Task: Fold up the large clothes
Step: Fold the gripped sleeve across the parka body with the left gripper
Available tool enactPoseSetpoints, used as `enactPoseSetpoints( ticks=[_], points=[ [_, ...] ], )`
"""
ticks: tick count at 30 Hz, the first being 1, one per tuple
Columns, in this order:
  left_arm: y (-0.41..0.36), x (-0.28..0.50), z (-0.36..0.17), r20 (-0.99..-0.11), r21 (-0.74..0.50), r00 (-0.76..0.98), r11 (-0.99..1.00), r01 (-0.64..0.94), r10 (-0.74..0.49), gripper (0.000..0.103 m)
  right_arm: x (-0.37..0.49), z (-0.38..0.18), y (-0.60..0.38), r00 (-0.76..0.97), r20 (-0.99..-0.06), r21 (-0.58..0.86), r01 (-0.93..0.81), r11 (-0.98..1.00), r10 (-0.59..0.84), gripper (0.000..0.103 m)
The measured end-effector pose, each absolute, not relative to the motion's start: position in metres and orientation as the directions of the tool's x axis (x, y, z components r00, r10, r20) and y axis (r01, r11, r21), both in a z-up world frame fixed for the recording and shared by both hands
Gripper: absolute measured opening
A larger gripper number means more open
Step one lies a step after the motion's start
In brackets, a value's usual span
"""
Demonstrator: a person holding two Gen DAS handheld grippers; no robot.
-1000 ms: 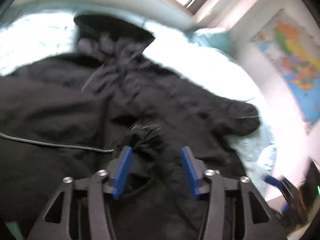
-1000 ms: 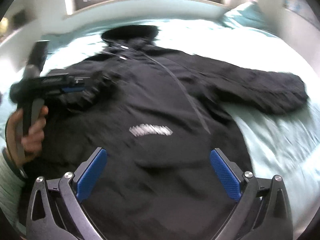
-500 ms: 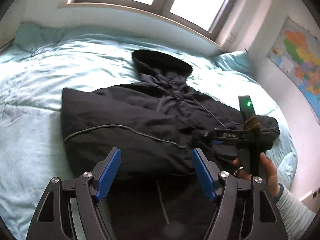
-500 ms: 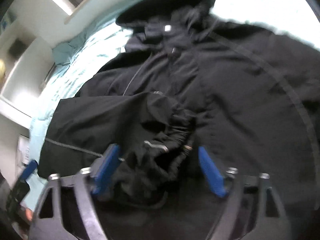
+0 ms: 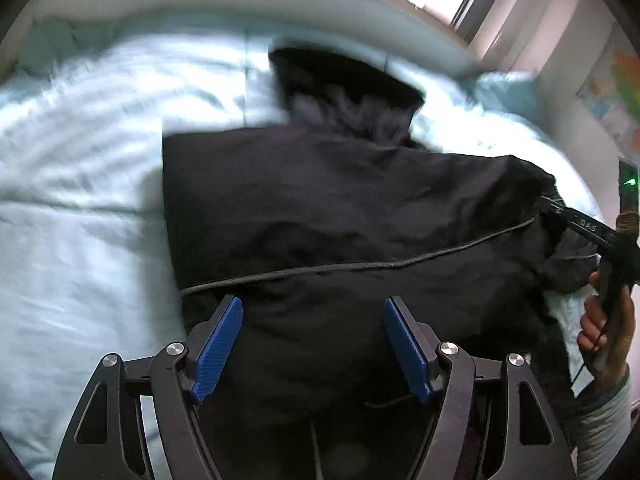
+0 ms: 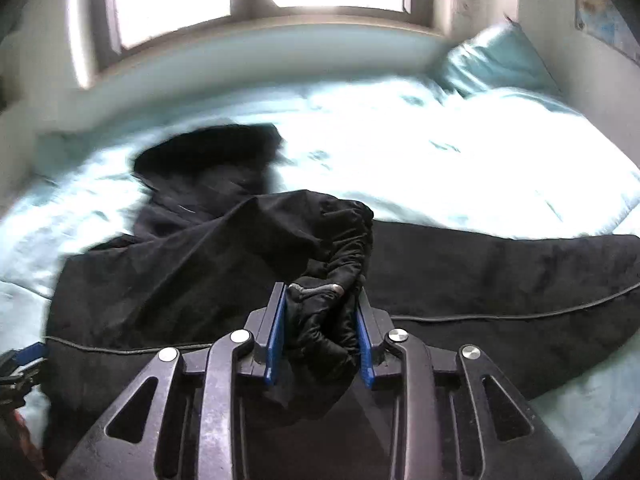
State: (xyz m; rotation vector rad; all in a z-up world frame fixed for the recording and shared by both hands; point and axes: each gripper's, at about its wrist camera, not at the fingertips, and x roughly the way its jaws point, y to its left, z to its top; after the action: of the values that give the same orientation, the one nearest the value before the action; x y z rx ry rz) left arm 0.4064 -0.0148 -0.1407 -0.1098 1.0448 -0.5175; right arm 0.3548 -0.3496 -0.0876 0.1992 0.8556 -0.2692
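Pale blue bed [image 6: 460, 160] under black jacket [image 5: 340, 208]; left tongs [image 5: 313, 344] spread empty above hem; right tongs [image 6: 322, 336], just closing, apparently clamp bunched cuff [image 6: 344, 248]; far-right corner bare.

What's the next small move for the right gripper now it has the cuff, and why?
Probably carry the bunched sleeve cuff across the body of the black hooded jacket, then release. The right gripper has just been closing, and its fingers now pinch the cuff fabric. The left gripper hangs open above the hem, holding nothing. The sleeve already lies folded in on that side.
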Motion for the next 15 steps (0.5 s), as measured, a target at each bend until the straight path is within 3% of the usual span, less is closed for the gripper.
enactPoseSetpoints(
  ticks=[3, 6, 11, 12, 15],
  points=[
    [-0.027, 0.416, -0.169, -0.841, -0.303, 0.347, 0.893, 0.332, -0.415, 0.074, 0.367, -0.147, -0.376, 0.508, -0.854, 0.090, 0.352, 0.932, -0.109, 0.034],
    [-0.035, 0.412, -0.168, -0.850, -0.237, 0.368, 0.898, 0.371, -0.377, 0.074, 0.373, -0.194, -0.384, 0.466, -0.880, 0.095, 0.356, 0.930, -0.088, 0.035],
    [-0.035, 0.408, -0.172, -0.836, -0.200, 0.407, 0.895, 0.399, -0.368, 0.075, 0.357, -0.176, -0.378, 0.509, -0.851, 0.072, 0.357, 0.931, -0.129, 0.042],
    [-0.035, 0.406, -0.171, -0.832, -0.198, 0.415, 0.895, 0.401, -0.370, 0.075, 0.347, -0.163, -0.376, 0.549, -0.826, 0.101, 0.363, 0.926, -0.125, 0.049],
    [-0.032, 0.402, -0.171, -0.818, -0.201, 0.434, 0.894, 0.400, -0.378, 0.075, 0.327, -0.128, -0.359, 0.658, -0.747, 0.168, 0.325, 0.931, -0.095, 0.050]
  ],
)
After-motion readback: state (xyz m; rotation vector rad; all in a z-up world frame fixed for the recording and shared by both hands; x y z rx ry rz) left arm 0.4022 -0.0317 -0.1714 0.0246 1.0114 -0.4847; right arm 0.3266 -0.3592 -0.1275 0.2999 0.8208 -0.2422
